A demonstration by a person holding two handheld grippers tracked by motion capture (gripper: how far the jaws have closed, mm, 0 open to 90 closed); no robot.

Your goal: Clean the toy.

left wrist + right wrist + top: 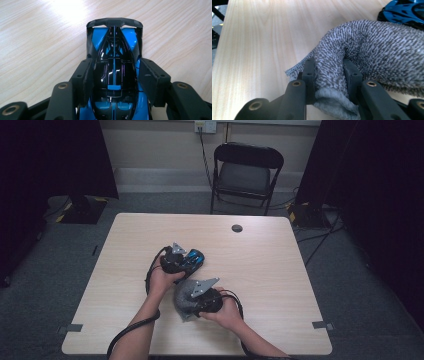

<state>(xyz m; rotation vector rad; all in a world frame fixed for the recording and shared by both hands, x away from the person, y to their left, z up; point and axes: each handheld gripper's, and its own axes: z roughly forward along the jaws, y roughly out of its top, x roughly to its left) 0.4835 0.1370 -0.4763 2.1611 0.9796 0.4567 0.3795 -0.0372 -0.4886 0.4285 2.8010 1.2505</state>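
Observation:
A blue and black toy car (114,62) rests on the light wood table (260,270), and my left gripper (115,75) is shut on its body, one pad on each side. In the high view the toy car (195,258) sits near the table's middle with the left gripper (175,260) over it. My right gripper (329,72) is shut on a bunched fold of a grey woven cloth (374,47). From above, the cloth (184,299) lies just in front of the car, under the right gripper (202,297). The car's nose (404,11) shows beyond the cloth.
A black folding chair (246,172) stands behind the table's far edge. A small dark round disc (237,228) lies near the far side of the table. Bare wood lies to the left and right of both hands.

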